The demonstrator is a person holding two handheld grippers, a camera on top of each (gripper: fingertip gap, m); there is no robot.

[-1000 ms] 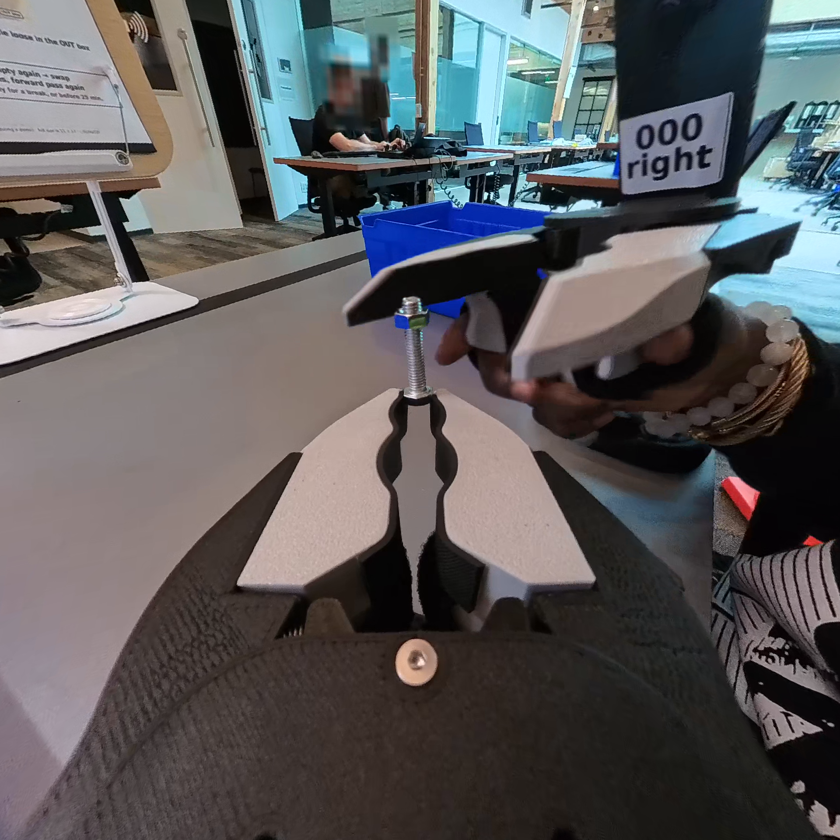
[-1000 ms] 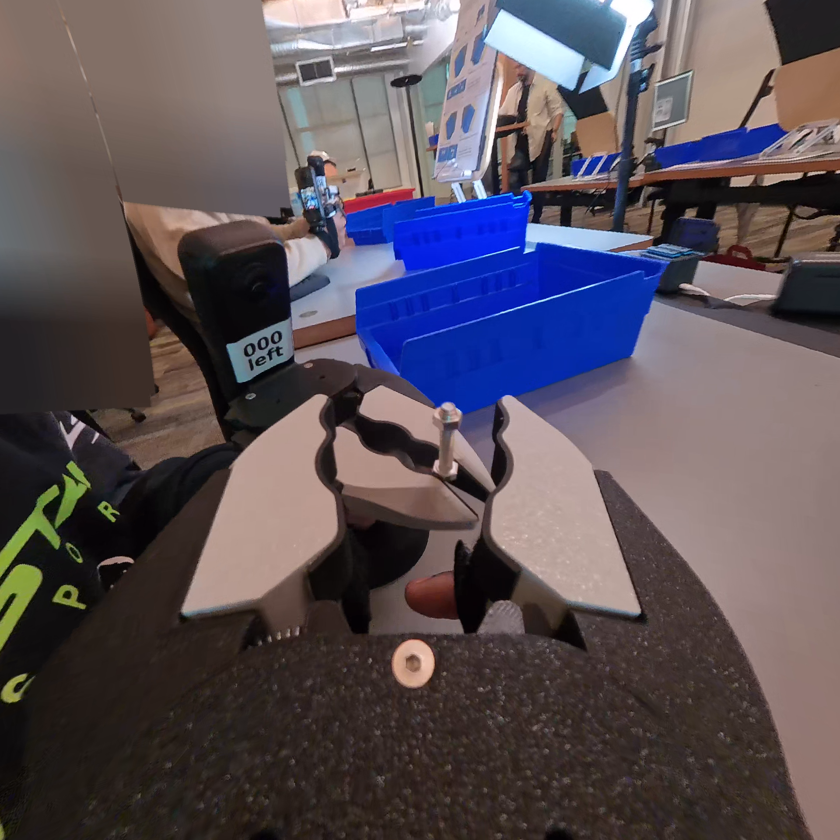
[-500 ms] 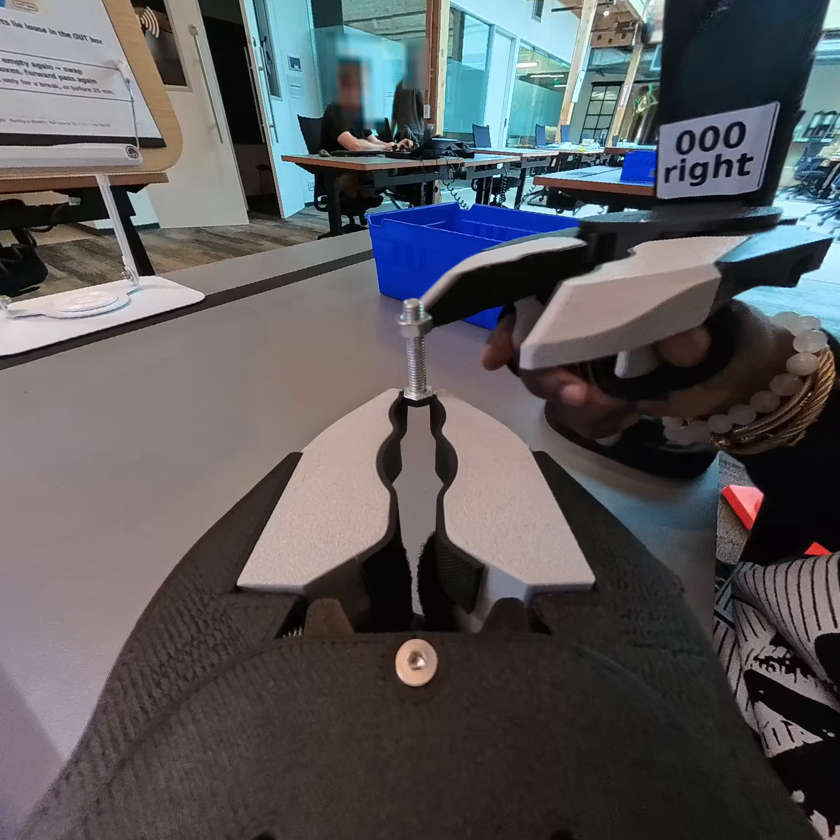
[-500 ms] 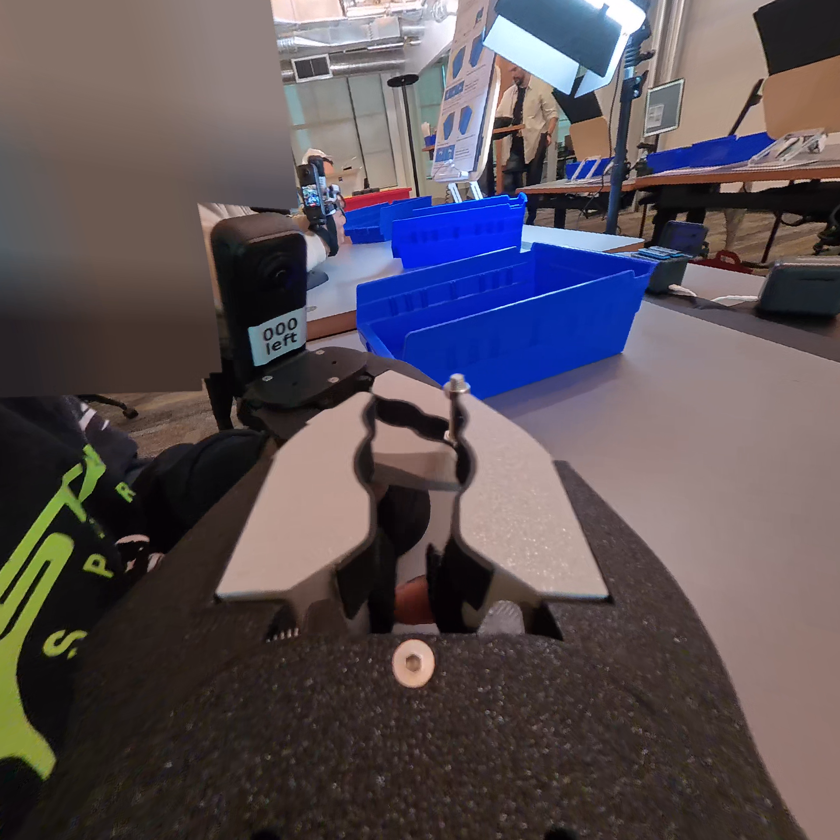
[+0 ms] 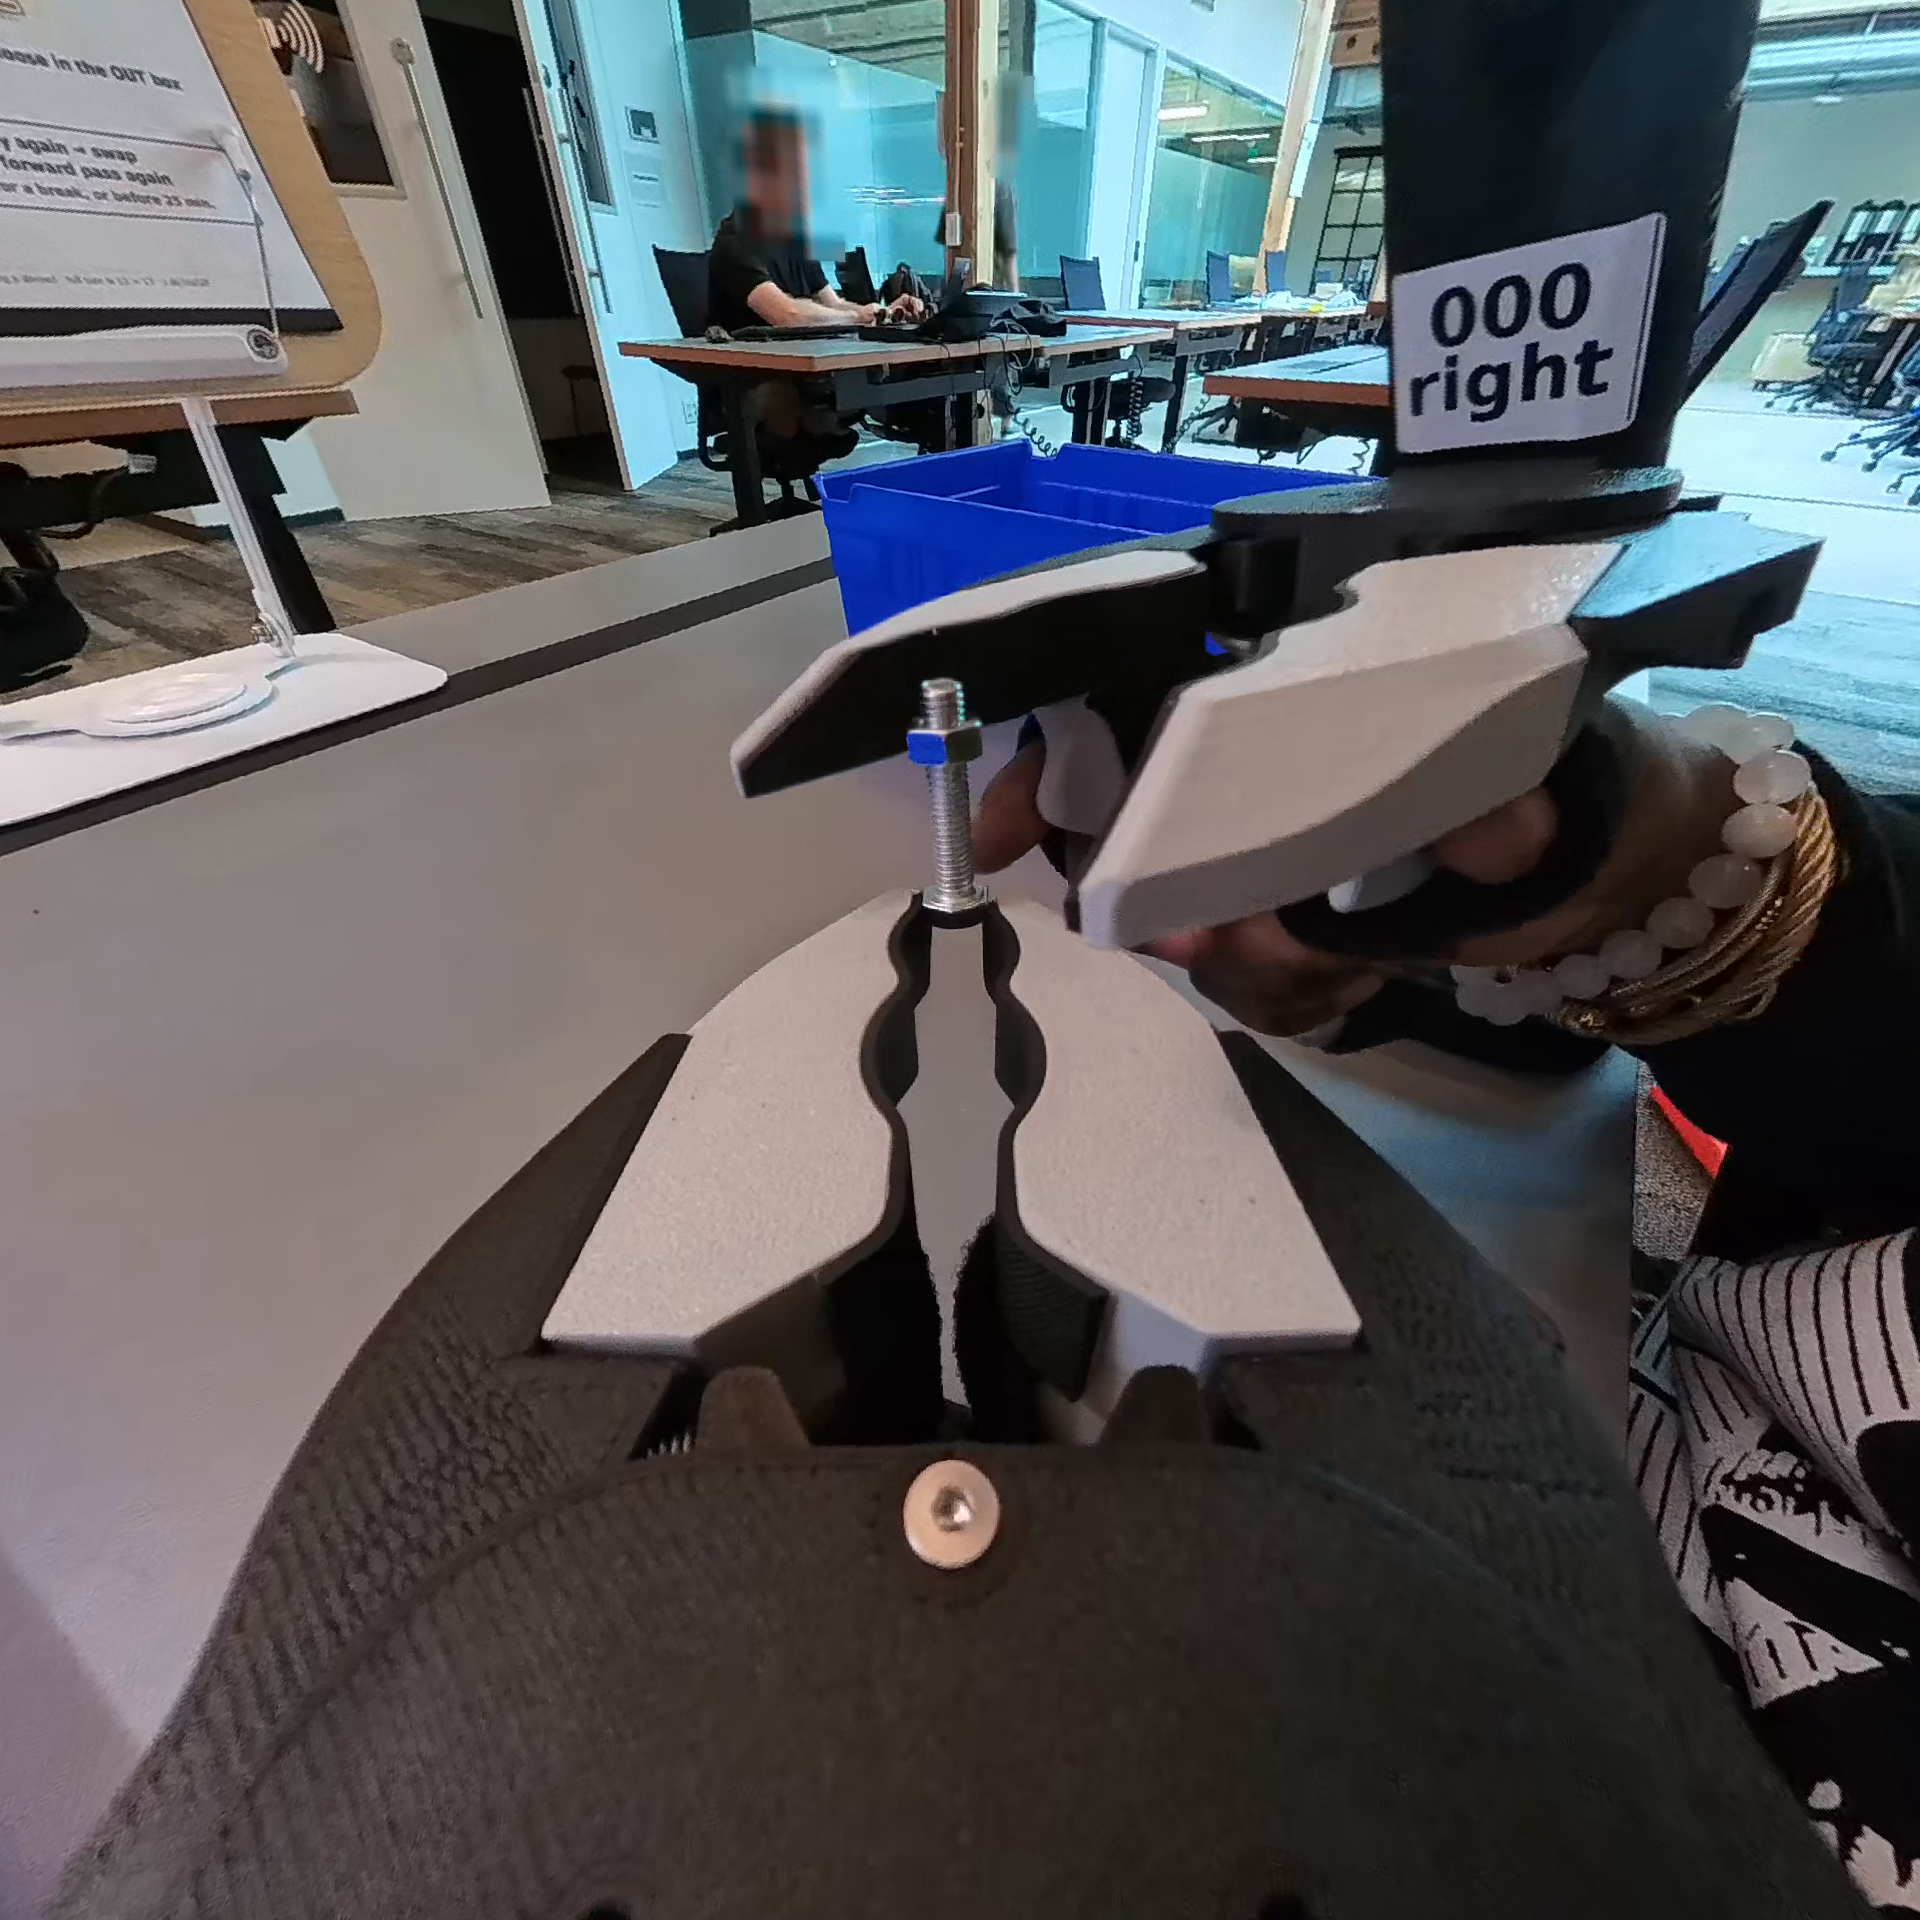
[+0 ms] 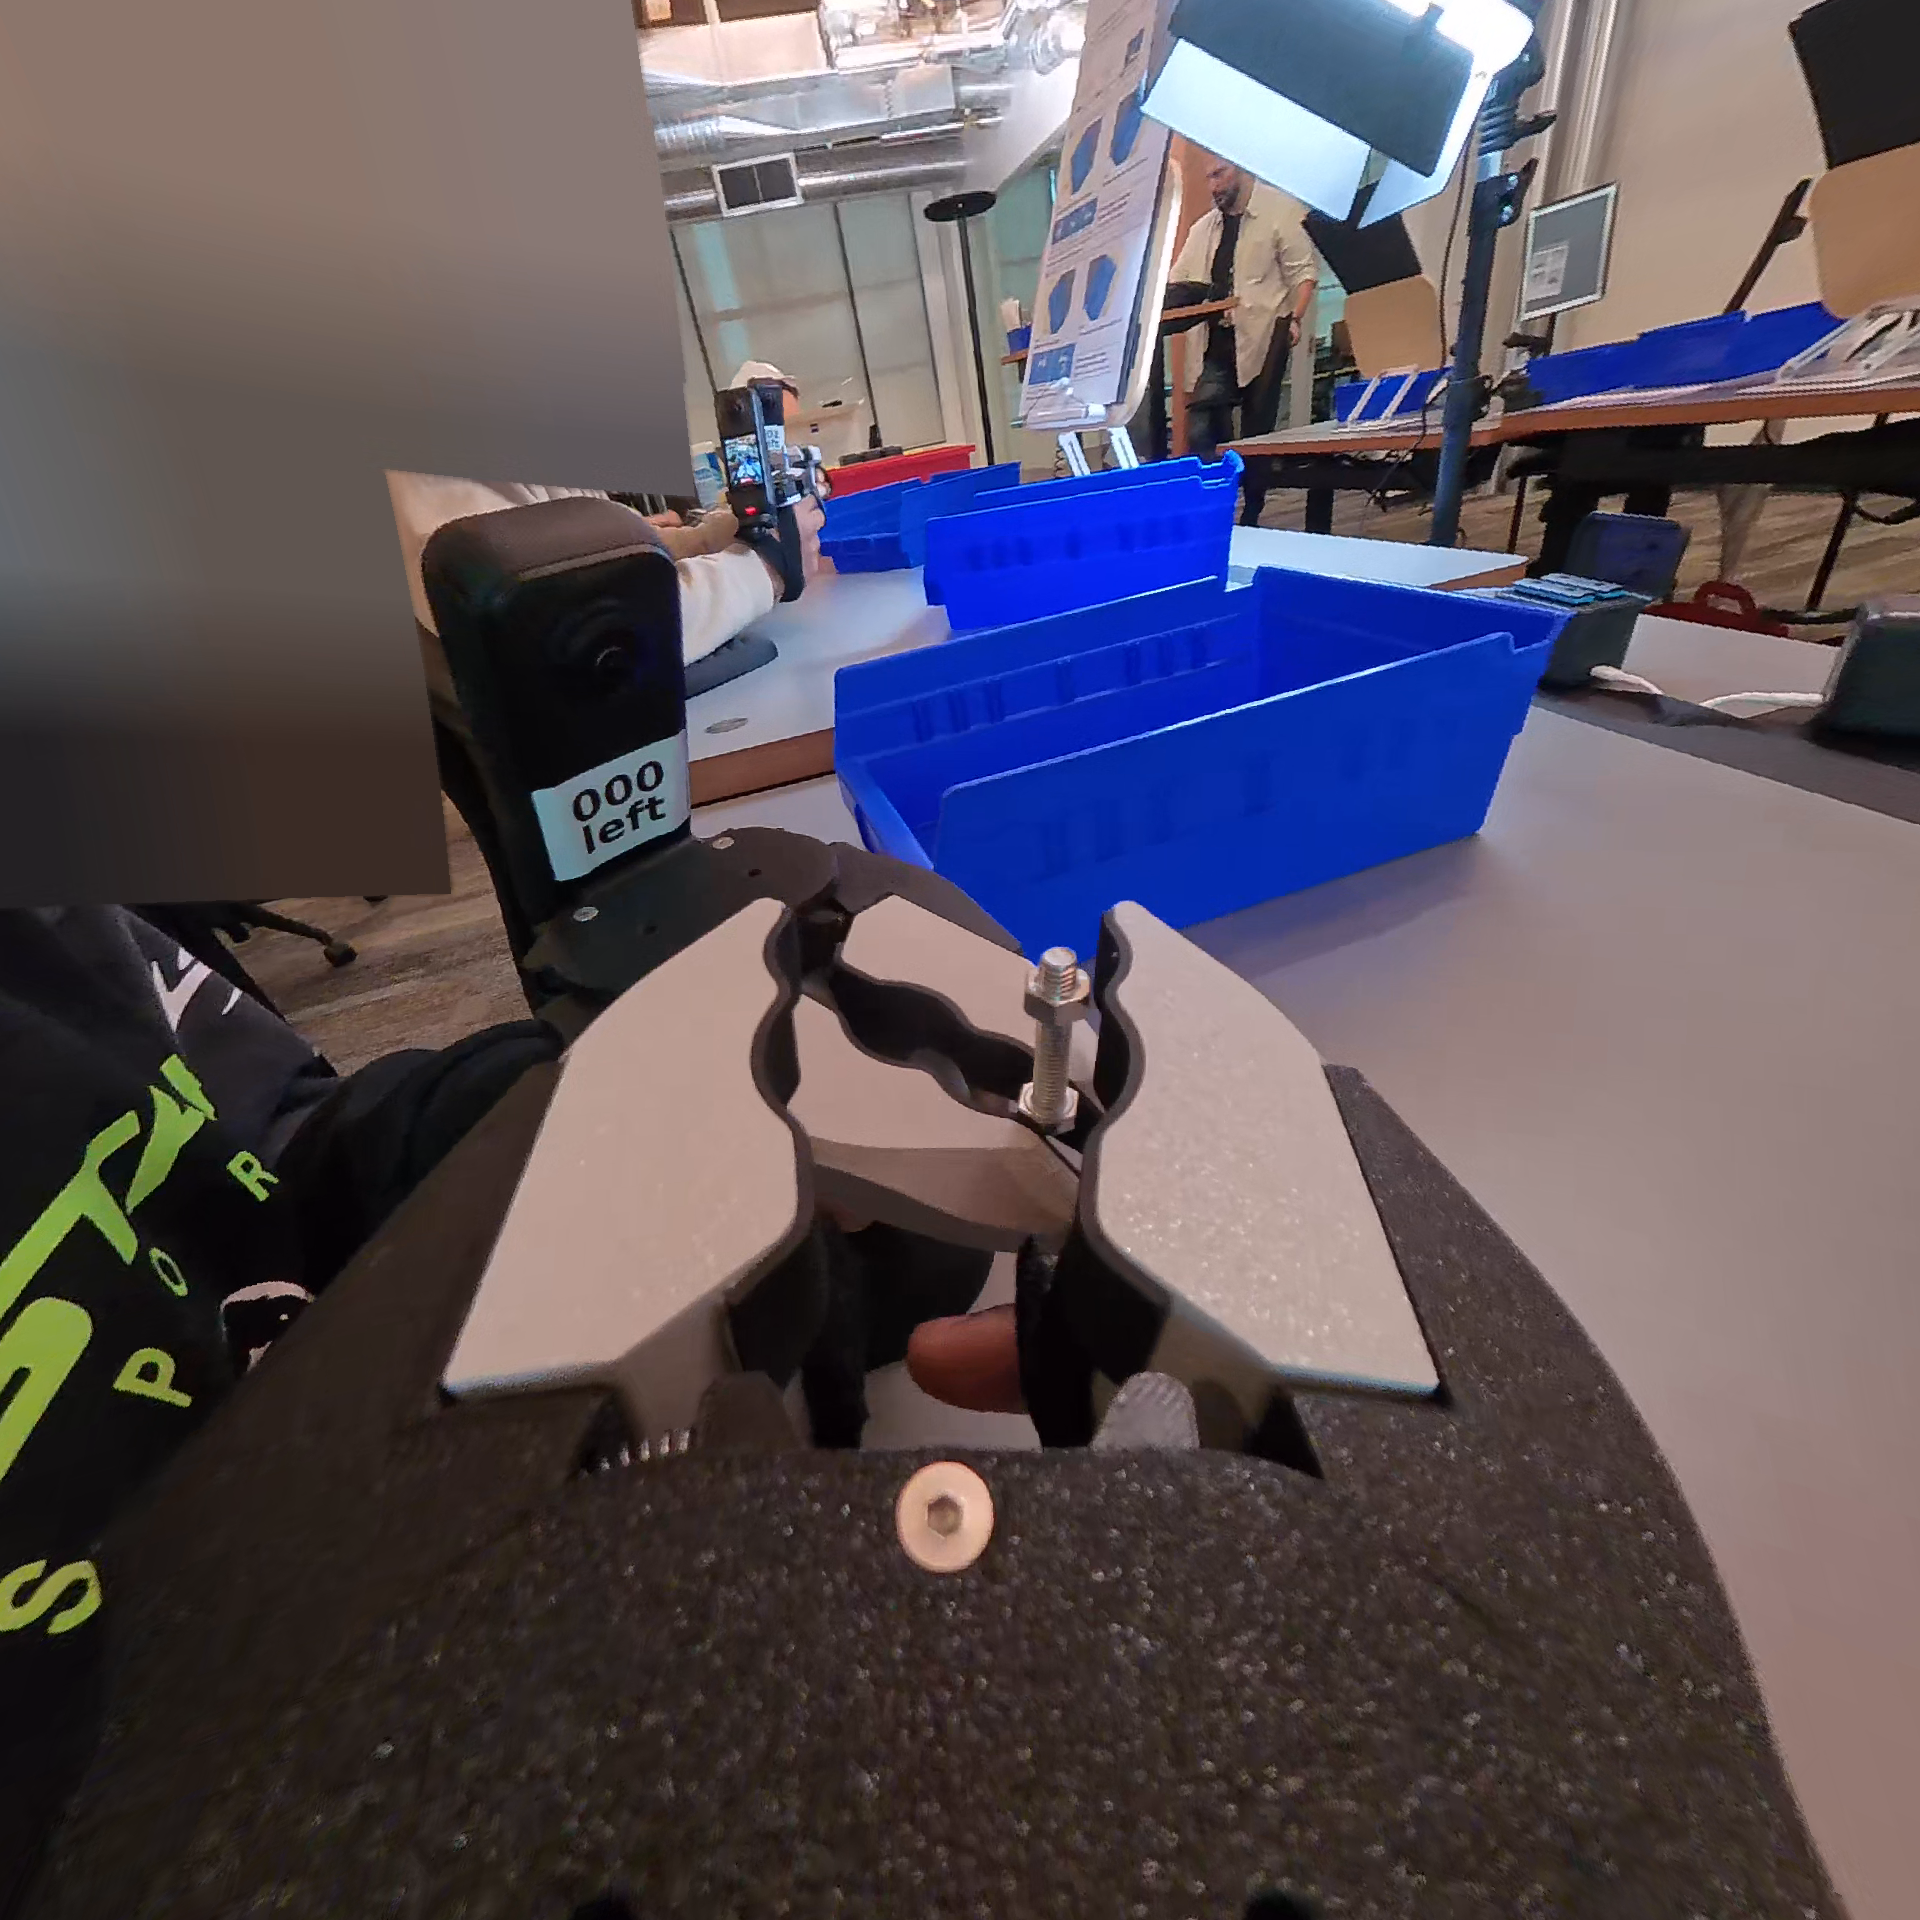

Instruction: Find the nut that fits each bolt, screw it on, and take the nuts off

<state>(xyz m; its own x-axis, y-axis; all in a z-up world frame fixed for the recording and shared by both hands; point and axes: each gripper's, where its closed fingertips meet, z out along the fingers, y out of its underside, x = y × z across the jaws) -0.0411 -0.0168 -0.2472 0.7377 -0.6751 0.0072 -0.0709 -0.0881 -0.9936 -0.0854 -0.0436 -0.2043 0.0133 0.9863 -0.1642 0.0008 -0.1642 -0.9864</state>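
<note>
A silver bolt stands upright, its head pinched between the tips of my left gripper, which is shut on it. A silver nut sits near the top of the thread, with a little thread showing above it. My right gripper comes in from the right, open, one finger behind the bolt and one in front. In the right wrist view my right gripper is open, with the bolt and nut between its fingers, close to the right finger. The left gripper holds the bolt from below.
A blue divided bin stands on the grey table just beyond the bolt; it also shows in the left wrist view. A white sign stand is at the far left. More blue bins and people are at other desks behind. My right fingertips sit around 6 cm from my left ones.
My right gripper closed on the nut half a second ago and has now opened again and swung back around the bolt. The left gripper has kept its hold on the bolt.
</note>
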